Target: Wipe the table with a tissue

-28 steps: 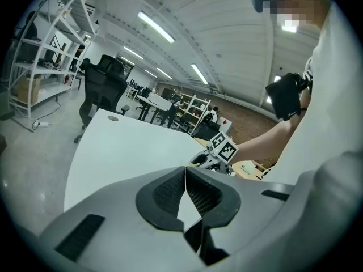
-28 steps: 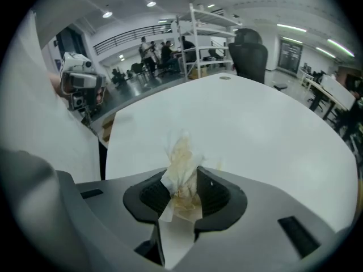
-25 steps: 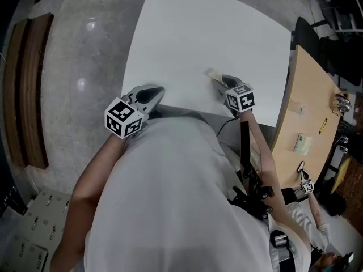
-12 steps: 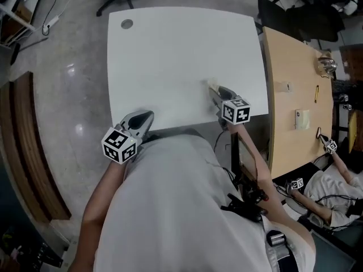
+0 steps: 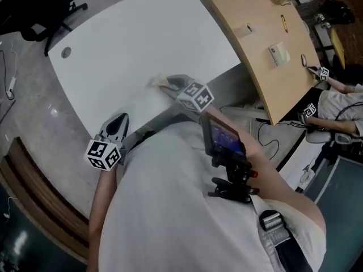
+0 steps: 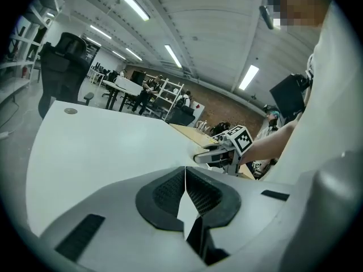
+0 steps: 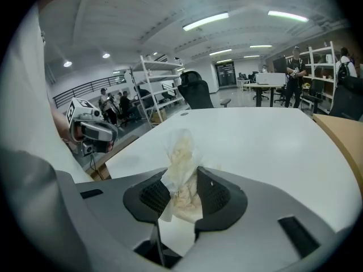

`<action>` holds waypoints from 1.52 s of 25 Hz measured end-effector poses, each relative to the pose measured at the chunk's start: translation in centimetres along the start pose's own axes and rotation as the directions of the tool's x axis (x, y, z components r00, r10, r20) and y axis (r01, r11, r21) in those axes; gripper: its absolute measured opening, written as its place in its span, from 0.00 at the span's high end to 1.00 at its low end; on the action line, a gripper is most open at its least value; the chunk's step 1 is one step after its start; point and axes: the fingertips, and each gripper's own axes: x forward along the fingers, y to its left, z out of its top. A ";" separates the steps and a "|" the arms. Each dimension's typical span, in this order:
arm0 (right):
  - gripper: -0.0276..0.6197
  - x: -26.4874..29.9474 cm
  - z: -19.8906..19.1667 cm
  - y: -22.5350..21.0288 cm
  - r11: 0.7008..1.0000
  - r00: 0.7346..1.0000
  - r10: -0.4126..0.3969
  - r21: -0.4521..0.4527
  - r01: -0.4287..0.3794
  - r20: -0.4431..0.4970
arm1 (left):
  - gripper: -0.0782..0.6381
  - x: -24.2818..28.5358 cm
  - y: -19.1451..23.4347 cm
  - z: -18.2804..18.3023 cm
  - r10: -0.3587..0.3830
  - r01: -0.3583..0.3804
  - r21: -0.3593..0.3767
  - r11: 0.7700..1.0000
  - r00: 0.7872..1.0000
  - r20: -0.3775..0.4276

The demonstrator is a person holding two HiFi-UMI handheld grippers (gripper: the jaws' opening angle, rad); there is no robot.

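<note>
Over the table's (image 5: 142,44) near edge, your right gripper (image 5: 169,84) pinches the crumpled tissue (image 5: 159,82), seemingly just clear of the surface. Your left gripper (image 5: 118,121) hangs empty, jaws together. If you drag too hard, the tissue could tear or slip free.

Counts in the head view: two grippers held by the camera wearer, namely the left gripper (image 5: 117,120) and the right gripper (image 5: 168,84); one crumpled tissue (image 5: 158,81); two tables, namely one white table (image 5: 142,38) and one wooden table (image 5: 255,61); one black office chair (image 5: 34,7).
</note>
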 end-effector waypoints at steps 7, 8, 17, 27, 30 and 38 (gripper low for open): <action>0.77 -2.0 -0.8 -2.7 1.000 0.999 0.010 0.002 -0.010 0.050 | 0.88 3.6 -2.0 -0.7 0.008 -0.007 0.032 0.999 1.000 -0.018; 0.77 -2.6 -0.9 -3.2 1.000 0.998 0.015 0.003 -0.015 0.062 | 0.88 4.4 -2.6 -0.9 0.010 -0.010 0.029 1.000 1.000 -0.021; 0.77 -10.2 -0.6 -9.0 0.999 0.982 0.030 0.008 -0.032 0.185 | 0.88 11.5 -8.0 0.1 0.038 -0.037 0.034 0.999 0.999 -0.028; 0.77 -15.6 -1.7 -13.3 0.997 0.966 0.079 -0.012 -0.079 0.244 | 0.88 15.0 -11.6 1.4 0.166 -0.167 0.040 0.985 0.985 0.042; 0.77 -16.1 -1.7 -13.8 0.994 0.960 0.113 -0.033 -0.108 0.257 | 0.88 15.4 -12.2 0.8 0.210 -0.212 0.028 0.977 0.976 0.054; 0.77 -17.4 -2.2 -14.8 0.988 0.951 0.156 -0.051 -0.148 0.266 | 0.88 16.7 -13.7 0.6 0.274 -0.275 0.011 0.961 0.959 0.078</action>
